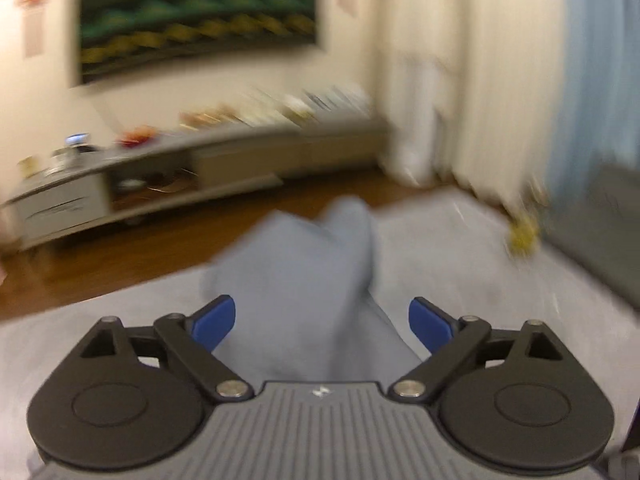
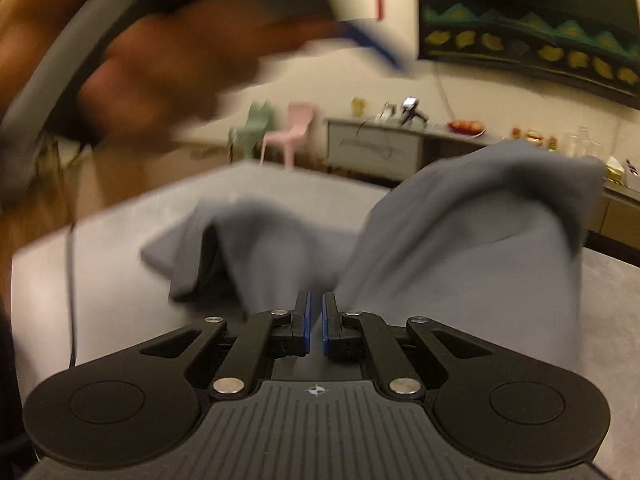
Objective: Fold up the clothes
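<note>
Left claw (image 1: 322, 322): spread wide, blue pads well apart, gripping nothing; the cloth sits between and just ahead of its fingers.
Right claw (image 2: 315, 322): pads drawn nearly together, only a thin gap; whether a fold is pinched in there, I cannot tell.
Grey-blue garment (image 2: 472, 240): rumpled on the desk (image 2: 100, 264), one big hump ahead-right of the right claw, a lower fold ahead-left.
Person's hand (image 2: 168, 76): blurred, up above and left of the right claw.
</note>
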